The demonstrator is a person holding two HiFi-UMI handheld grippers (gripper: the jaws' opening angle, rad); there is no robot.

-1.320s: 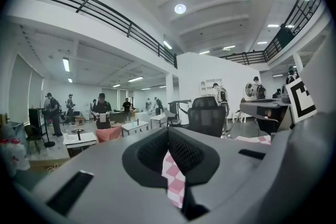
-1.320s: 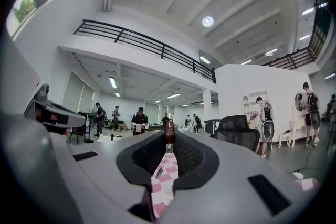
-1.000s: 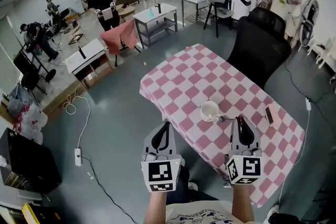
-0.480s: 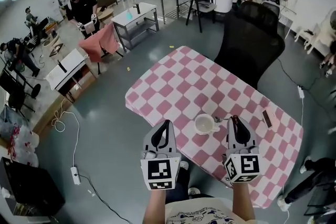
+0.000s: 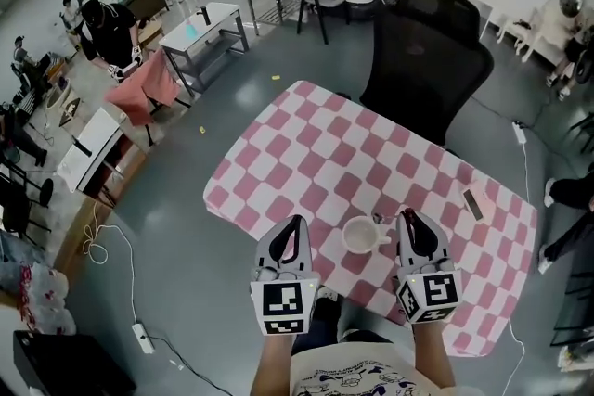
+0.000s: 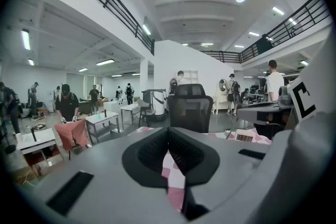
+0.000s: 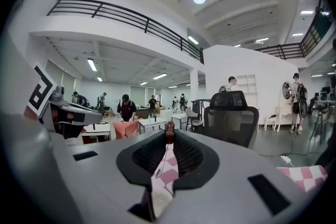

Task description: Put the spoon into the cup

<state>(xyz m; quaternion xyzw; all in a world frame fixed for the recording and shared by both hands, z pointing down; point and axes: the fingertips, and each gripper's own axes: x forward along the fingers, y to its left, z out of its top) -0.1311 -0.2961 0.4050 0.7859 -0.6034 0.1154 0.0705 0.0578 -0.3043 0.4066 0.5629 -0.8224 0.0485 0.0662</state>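
Observation:
A white cup [image 5: 357, 234] stands near the front edge of the pink-and-white checked table [image 5: 325, 153]. It sits between my two grippers' tips in the head view. My right gripper [image 5: 406, 216] is just right of the cup and is shut on the spoon [image 7: 168, 132]. The spoon is thin, with a brown end poking up between the jaw tips in the right gripper view. My left gripper [image 5: 295, 223] hovers at the table's front edge, left of the cup. Its jaws meet with nothing in them. Both grippers point nearly level over the cloth.
A small dark flat object [image 5: 473, 202] lies on the table's right side. A black office chair [image 5: 427, 60] stands at the far edge. Grey floor, several small tables and people fill the room to the left and beyond.
Both grippers have come forward and a little down over the table's front edge. The cup now lies between their tips instead of ahead of them. The jaws have not changed.

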